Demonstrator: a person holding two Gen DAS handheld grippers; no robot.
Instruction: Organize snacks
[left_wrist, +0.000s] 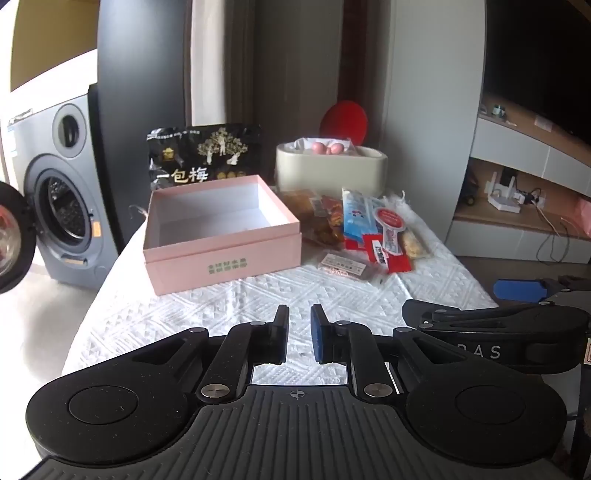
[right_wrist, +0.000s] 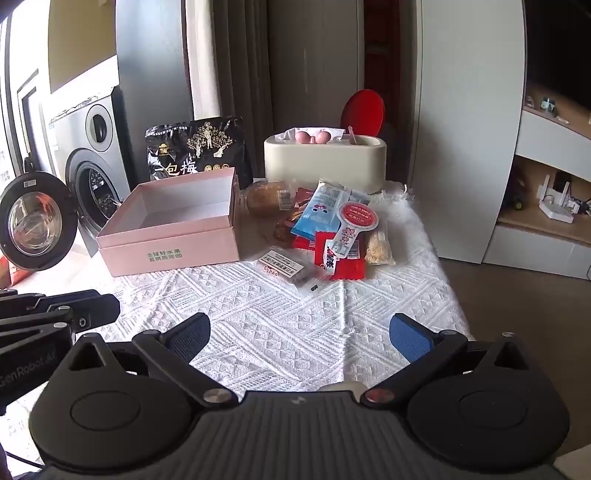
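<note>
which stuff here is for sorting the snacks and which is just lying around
For the job:
pink box, open and empty
snack pile
black plum bag
cream tub with pink sweets
left gripper, shut
right gripper, open

Just lying about:
washing machine
router
red disc

One pink box (left_wrist: 221, 236), one black bag (left_wrist: 201, 155), one cream tub (left_wrist: 332, 170).
</note>
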